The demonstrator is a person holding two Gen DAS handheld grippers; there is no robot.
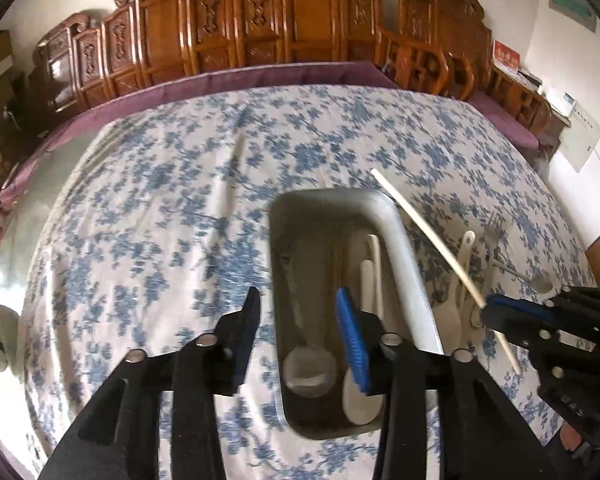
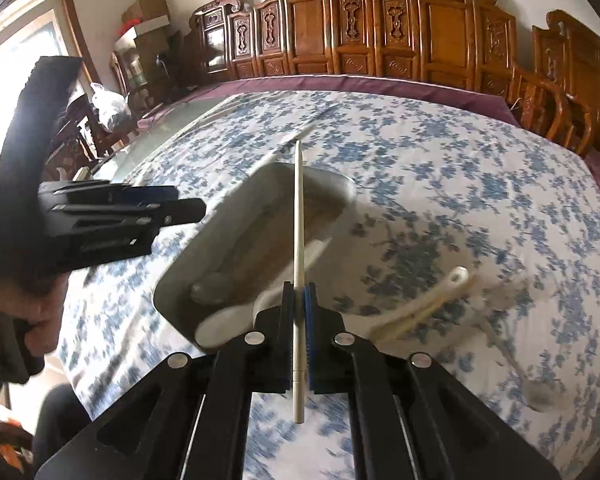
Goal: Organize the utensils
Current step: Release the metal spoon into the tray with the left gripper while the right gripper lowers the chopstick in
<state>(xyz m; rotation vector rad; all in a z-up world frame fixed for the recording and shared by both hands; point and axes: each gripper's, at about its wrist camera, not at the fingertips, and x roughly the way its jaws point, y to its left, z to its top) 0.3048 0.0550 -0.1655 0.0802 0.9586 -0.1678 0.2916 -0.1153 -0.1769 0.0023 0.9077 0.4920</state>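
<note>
Right gripper clamped one chopstick; left gripper hung open and empty over the tray.

One rectangular metal tray with rounded corners lay directly under the left gripper's blue ribbed pads, on one blue-floral cloth. Inside it, blurred: one metal spoon with round bowl, about two white plastic spoons; exact count unclear. The single pale, thin, straight chopstick ran through the right gripper's closed pads, tip pointing ahead over the tray's near edge. Right of that gripper, loose on the cloth: one white spoon with looped handle, one smeared metal spoon. The left wrist view also showed one metal fork there.
</note>
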